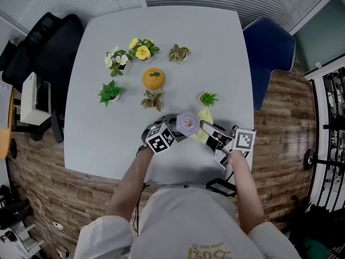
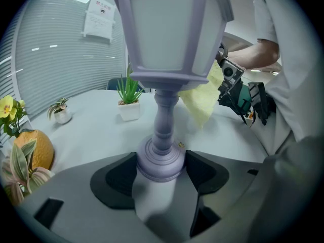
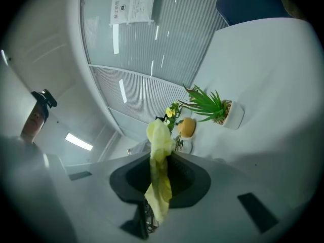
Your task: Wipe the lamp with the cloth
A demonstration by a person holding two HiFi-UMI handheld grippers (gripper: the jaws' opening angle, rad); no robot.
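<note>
Here, a person's left gripper (image 1: 179,130) (image 2: 161,173) is clenched on the round base of a lavender lantern-style lamp (image 1: 187,124) (image 2: 164,59), holding it upright at the near side of a pale grey square table (image 1: 161,31). The left gripper view shows both dark jaw pads pressed against the base, one on each side, with the turned stem and frosted lantern head rising above. The right gripper (image 1: 209,129) (image 3: 161,178) pinches a crumpled pale yellow cloth (image 1: 204,116) (image 2: 202,97) (image 3: 161,151) between its closed jaws. The cloth sits just beside the lantern head, on its right in the head view. A spiky green plant in a small white pot (image 1: 208,98) (image 2: 128,100) (image 3: 212,108) stands just beyond the cloth. Other small potted plants (image 1: 143,50) ring an orange round ornament (image 1: 153,78) farther back.
</note>
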